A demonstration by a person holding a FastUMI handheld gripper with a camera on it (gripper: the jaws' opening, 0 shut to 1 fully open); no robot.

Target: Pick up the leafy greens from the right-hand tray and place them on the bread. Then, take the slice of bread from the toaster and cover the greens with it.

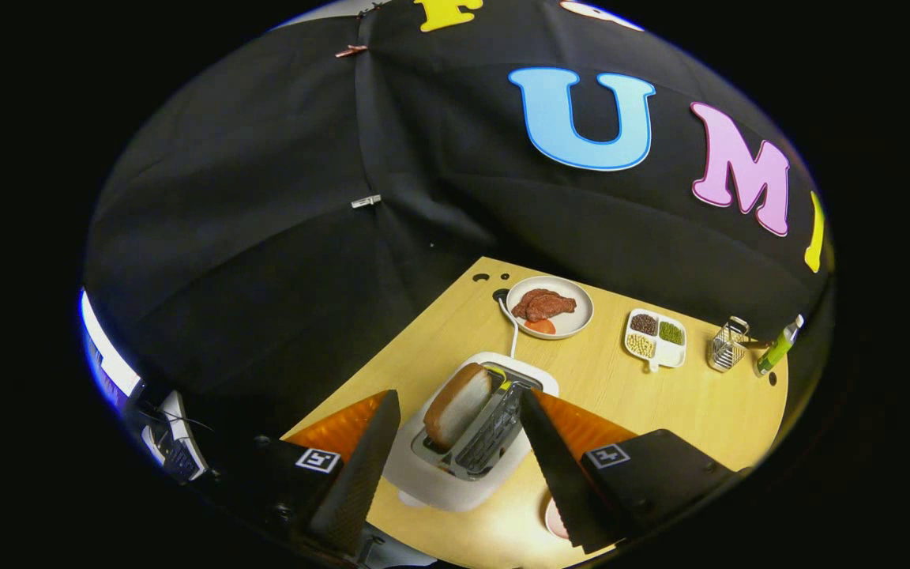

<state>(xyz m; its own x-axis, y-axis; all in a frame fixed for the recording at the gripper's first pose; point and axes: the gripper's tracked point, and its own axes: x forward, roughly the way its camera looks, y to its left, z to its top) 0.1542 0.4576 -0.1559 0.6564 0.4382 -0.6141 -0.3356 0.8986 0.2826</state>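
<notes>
While the jaws gape, bread slice [457, 405] stands between them in toaster [455, 474].

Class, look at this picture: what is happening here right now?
A person holds a gripper above a wooden table. Its fingers are spread open on either side of a white toaster, touching nothing. A slice of bread stands upright in one toaster slot, between the fingers and not yet gripped. Beyond the toaster sits a plate with meat, then a small divided dish of beans and a wire holder. It looks set to take the bread.
</notes>
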